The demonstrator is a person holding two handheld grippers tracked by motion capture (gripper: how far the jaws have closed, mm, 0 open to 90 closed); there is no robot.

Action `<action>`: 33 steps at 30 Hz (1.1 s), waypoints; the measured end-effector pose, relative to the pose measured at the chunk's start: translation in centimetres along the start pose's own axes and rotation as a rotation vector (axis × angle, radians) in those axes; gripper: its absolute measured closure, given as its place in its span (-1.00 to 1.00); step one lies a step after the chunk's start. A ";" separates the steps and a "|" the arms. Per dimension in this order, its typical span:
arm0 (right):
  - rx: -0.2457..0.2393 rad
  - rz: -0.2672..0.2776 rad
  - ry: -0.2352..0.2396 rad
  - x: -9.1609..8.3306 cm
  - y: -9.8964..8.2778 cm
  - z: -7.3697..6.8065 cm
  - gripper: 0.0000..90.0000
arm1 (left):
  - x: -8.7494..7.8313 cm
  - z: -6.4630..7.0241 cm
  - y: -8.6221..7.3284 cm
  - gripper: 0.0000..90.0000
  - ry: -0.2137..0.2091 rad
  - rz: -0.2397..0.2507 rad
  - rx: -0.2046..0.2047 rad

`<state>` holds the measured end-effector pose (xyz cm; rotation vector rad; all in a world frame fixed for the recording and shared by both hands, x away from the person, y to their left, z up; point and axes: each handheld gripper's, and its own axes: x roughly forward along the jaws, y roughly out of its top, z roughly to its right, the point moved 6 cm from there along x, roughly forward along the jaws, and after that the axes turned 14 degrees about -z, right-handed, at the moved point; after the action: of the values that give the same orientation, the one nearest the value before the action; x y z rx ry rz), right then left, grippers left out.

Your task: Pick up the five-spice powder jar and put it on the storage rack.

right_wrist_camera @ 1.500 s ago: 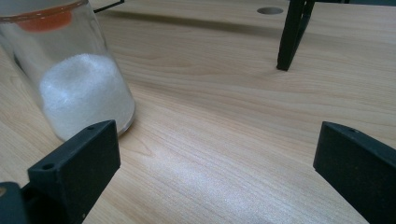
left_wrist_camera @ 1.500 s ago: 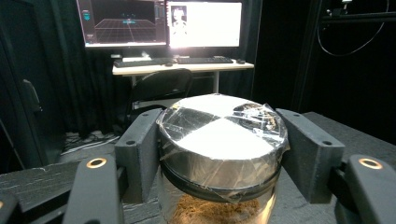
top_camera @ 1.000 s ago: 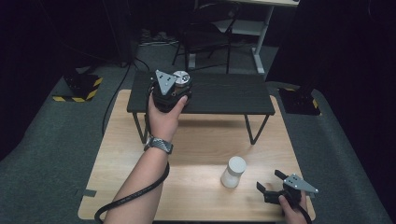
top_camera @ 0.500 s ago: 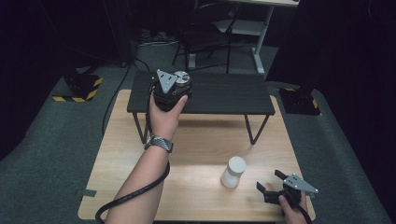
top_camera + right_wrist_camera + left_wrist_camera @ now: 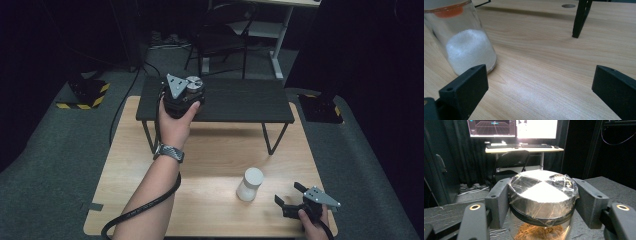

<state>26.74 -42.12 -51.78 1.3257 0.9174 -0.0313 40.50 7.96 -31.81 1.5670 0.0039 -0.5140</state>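
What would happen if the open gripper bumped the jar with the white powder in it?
The jar of white powder would probably slide rather than tip if nudged low, since the powder sits at the bottom. A bump near its lid might topple it, because it stands tall and narrow on the smooth wooden table. Its clear wall looks like glass, so it may be slippery and breakable.

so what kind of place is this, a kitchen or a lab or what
Most likely a lab or recording studio, not a kitchen: black curtains enclose the space, lit monitors sit on a desk behind, and hazard-striped tape marks the carpeted floor beside the wooden table.
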 end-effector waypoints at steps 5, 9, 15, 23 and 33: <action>0.008 0.002 0.004 0.0 0.0 0.1 -1.00 | -0.3 0.0 -0.1 -0.43 -0.008 0.008 -0.007; 0.008 0.004 0.004 0.0 -0.1 0.1 -1.00 | -0.5 0.4 0.0 -0.68 0.020 0.013 -0.002; 0.010 0.004 0.005 -0.1 -0.1 0.1 -1.00 | -0.7 0.5 0.0 -0.95 0.005 0.021 -0.001; 0.007 0.003 0.004 0.0 -0.1 0.1 -1.00 | -1.2 0.1 0.0 -0.99 -0.001 0.033 -0.003; 0.007 -0.001 0.005 0.0 0.0 0.1 -1.00 | -2.1 -0.4 -0.7 -0.99 0.010 0.038 0.006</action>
<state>26.76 -42.18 -51.77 1.3318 0.9228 -0.0323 38.57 9.06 -31.85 1.5725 -0.0200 -0.4771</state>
